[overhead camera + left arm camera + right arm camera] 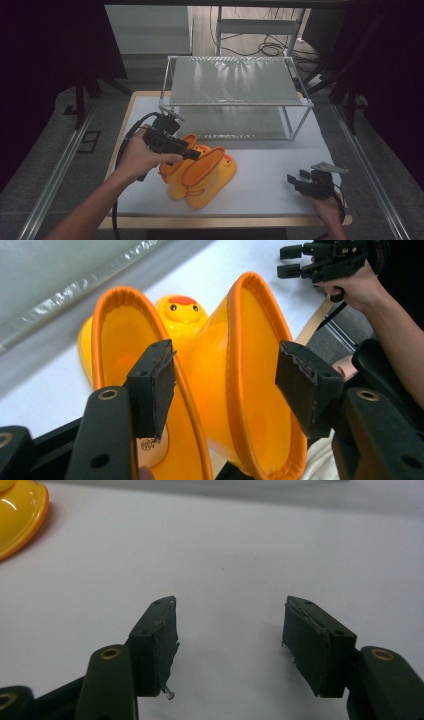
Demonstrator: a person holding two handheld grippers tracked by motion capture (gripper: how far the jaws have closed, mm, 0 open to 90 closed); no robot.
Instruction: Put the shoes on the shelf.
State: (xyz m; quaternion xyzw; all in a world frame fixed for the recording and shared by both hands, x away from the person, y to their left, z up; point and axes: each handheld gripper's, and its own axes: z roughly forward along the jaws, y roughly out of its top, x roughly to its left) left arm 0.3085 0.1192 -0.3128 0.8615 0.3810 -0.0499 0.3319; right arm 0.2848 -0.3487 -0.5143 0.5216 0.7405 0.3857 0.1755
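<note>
The left gripper [192, 155] is hovering released over the 2 boots [202, 177]; right of the boots, the right gripper [298, 179] is resting released.

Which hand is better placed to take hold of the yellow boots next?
Left. The left gripper hangs open right at the yellow boots, both orange-rimmed openings between its jaws. The right gripper, also open, sits well apart over bare white table.

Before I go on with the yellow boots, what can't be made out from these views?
- Near boot: sole hidden underneath, high view.
- Far boot: top covered by the left gripper and hand, high view.
- Boot toes: cut off by the shafts, left gripper view.
- Shelf: lower level blurred by glare, high view.
</note>
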